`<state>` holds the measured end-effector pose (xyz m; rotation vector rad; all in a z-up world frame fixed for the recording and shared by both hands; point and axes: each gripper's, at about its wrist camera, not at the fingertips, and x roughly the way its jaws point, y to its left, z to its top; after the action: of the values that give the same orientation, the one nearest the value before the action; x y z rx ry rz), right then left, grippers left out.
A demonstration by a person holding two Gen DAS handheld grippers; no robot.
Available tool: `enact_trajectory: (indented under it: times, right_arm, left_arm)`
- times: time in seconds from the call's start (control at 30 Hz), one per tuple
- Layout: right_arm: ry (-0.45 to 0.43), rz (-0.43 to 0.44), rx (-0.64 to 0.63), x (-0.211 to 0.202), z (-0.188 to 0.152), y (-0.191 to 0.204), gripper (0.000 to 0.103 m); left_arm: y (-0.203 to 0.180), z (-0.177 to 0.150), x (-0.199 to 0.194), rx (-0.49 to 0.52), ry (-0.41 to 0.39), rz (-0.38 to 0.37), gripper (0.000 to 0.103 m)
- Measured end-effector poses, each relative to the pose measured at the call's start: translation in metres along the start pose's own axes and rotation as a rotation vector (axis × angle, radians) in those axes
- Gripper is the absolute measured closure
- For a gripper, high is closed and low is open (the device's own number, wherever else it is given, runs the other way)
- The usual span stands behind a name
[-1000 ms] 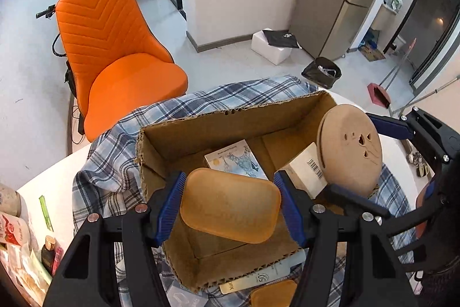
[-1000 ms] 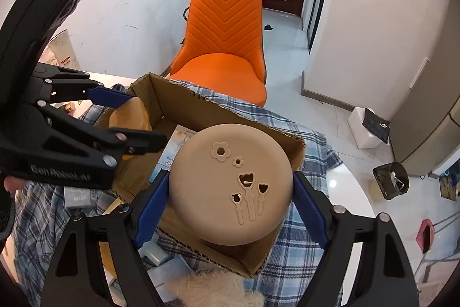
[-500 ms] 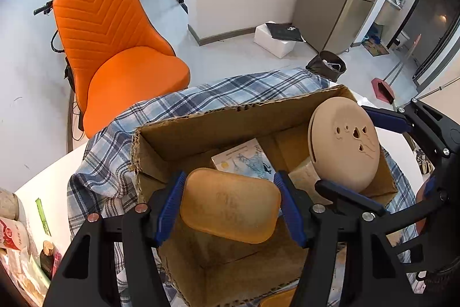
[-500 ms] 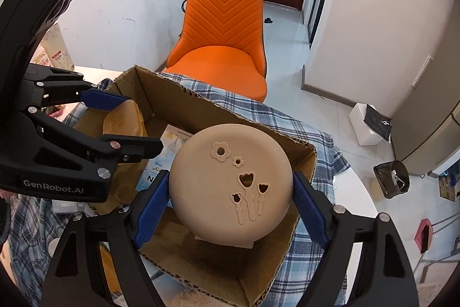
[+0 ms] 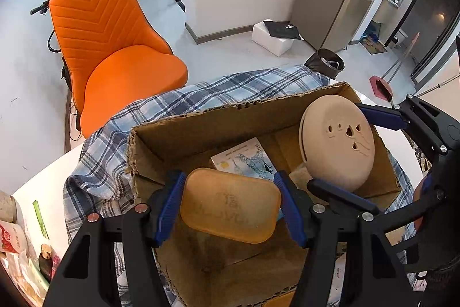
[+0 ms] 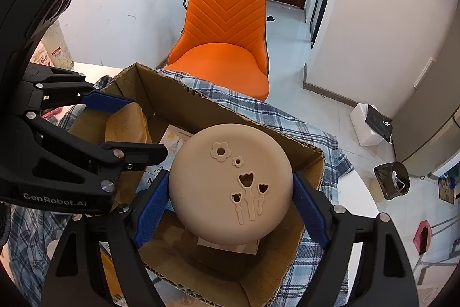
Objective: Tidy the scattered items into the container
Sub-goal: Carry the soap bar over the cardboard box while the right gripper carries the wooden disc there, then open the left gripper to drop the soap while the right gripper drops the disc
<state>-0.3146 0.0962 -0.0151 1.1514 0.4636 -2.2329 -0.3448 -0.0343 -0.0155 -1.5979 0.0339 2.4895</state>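
Note:
An open cardboard box (image 5: 184, 131) (image 6: 184, 102) sits on a blue plaid cloth. My left gripper (image 5: 230, 206) is shut on an amber rounded-rectangle box (image 5: 230, 205), held over the box's left part. In the right wrist view the same amber box (image 6: 123, 125) hangs between the left gripper's blue pads. My right gripper (image 6: 230, 192) is shut on a beige round case (image 6: 230, 180) with flower cut-outs, held over the box's right part; that round case (image 5: 336, 143) also shows in the left wrist view. A printed booklet (image 5: 244, 160) lies on the box floor.
An orange chair (image 5: 115, 53) (image 6: 227, 33) stands just beyond the table. The plaid cloth (image 5: 109, 151) drapes over the white table. Packets and small bottles (image 5: 17, 243) lie at the table's left edge. A white box, a bin and a dustpan stand on the floor.
Both grippers have shifted forward over the cardboard box, still holding their items. The box now fills more of each view and its near edge has dropped out of the left wrist view.

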Motion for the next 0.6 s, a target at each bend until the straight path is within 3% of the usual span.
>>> enact_trajectory:
  times: [0.6]
  right_arm:
    - [0.016, -0.013, -0.013, 0.0039, -0.0017, 0.0001, 0.021]
  left_arm:
    - [-0.0061, -0.0012, 0.0049, 0.009, 0.008, 0.013, 0.037]
